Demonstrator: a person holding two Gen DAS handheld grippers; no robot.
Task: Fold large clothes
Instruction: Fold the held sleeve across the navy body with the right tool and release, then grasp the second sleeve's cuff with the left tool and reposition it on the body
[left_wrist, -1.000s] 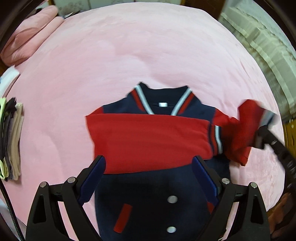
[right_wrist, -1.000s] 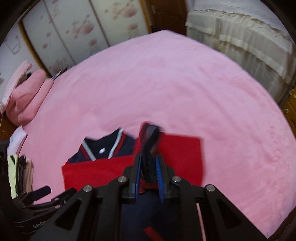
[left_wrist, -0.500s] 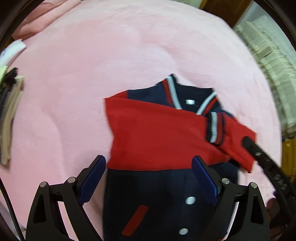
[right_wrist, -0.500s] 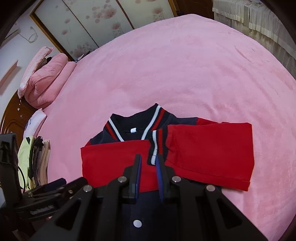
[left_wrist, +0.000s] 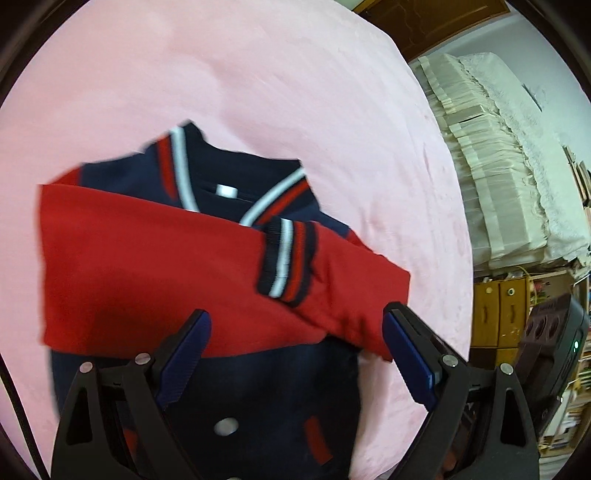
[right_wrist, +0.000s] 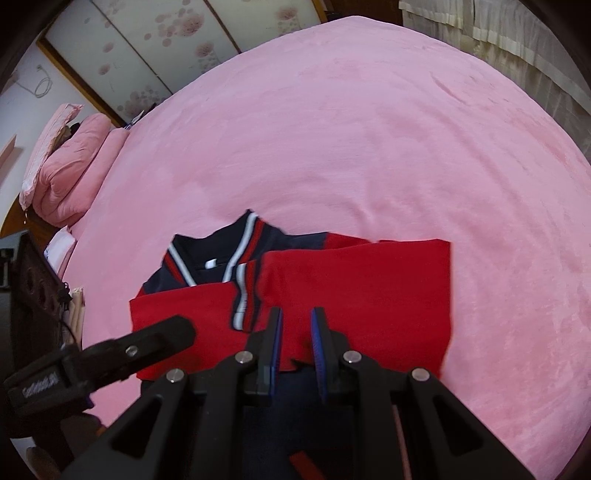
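A navy jacket (left_wrist: 258, 391) with red sleeves lies front-up on the pink bed (left_wrist: 258, 92). Both red sleeves are folded across the chest; the striped cuff (left_wrist: 286, 258) of the top sleeve lies near the collar. My left gripper (left_wrist: 295, 354) is open and empty, just above the lower edge of the sleeves. In the right wrist view the jacket (right_wrist: 354, 291) lies below my right gripper (right_wrist: 297, 339), whose jaws stand a narrow gap apart over the sleeve's lower edge, holding nothing. The left gripper's finger (right_wrist: 110, 354) shows at the left.
Pink pillows (right_wrist: 70, 173) lie at the bed's far left, with a stack of folded clothes (right_wrist: 75, 310) by the left edge. A second bed with a cream cover (left_wrist: 517, 166) stands to the right, and yellow drawers (left_wrist: 498, 317) beside it.
The right gripper has laid the second sleeve across the chest, let go of the cuff and drawn back. The left gripper has moved closer to the jacket and turned right.
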